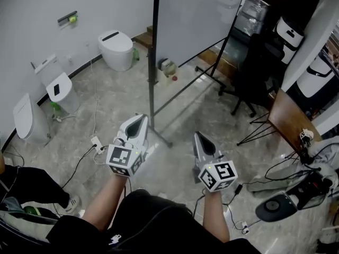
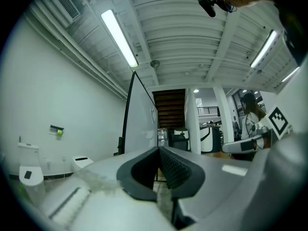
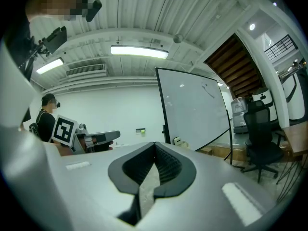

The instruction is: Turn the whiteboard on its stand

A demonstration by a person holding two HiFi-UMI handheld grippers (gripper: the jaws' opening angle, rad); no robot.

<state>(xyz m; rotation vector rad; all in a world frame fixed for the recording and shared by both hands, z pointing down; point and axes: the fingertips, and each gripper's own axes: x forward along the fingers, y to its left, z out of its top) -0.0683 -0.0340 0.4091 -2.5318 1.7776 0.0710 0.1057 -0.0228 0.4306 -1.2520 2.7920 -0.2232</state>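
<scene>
Left hand-held gripper [image 1: 139, 121] and right hand-held gripper [image 1: 201, 140] both closed, empty; I see the whiteboard [image 1: 196, 20] standing ahead, untouched.

Held out side by side — left tool [image 1: 139, 119] and right tool [image 1: 199, 137] point level, jaws closed on nothing.

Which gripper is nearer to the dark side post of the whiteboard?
Left. The left gripper is close beside the lower part of the post, not touching it. The right gripper is farther to the right, facing the whiteboard.
</scene>
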